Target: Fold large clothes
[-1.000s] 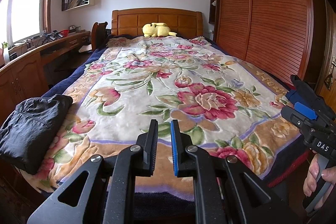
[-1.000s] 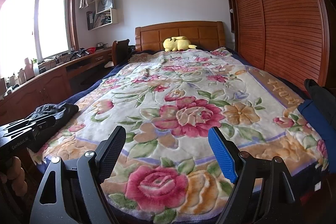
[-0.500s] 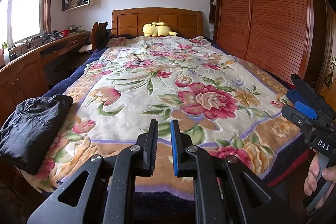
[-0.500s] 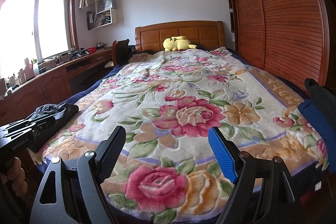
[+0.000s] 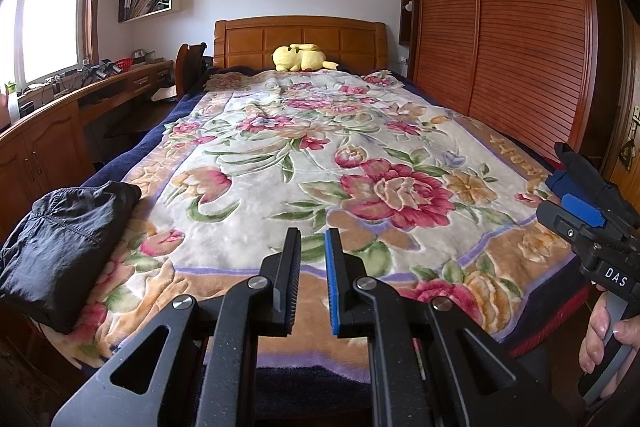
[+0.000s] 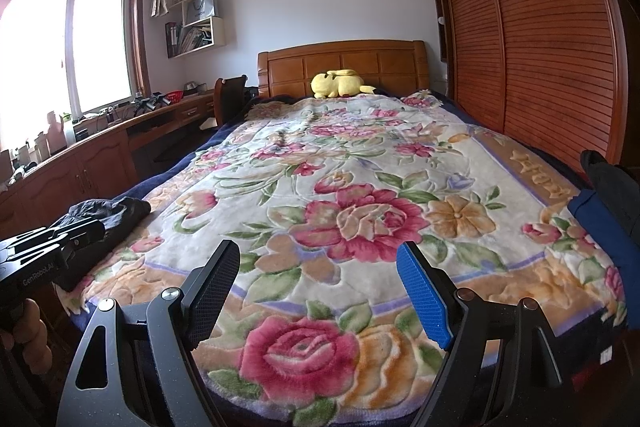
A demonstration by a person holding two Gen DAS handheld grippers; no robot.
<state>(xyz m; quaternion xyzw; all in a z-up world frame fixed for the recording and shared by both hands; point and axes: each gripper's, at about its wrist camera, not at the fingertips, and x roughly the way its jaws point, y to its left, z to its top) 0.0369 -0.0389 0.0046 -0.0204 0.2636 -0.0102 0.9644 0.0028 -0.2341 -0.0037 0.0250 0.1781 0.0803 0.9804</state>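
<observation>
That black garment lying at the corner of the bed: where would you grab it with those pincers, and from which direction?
Probably at the raised, rumpled far edge of the black garment, coming from the bed's middle. It lies bunched on the floral blanket, so that loose fold gives pads something to pinch. The left gripper is nearer, though nearly shut.

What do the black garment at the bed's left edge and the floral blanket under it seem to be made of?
Black garment: probably thin woven synthetic, nylon-like; fine crinkles, faint sheen, visible seams. Floral blanket: thick plush fleece, likely synthetic; fuzzy pile with the flower outlines carved in relief.
</observation>
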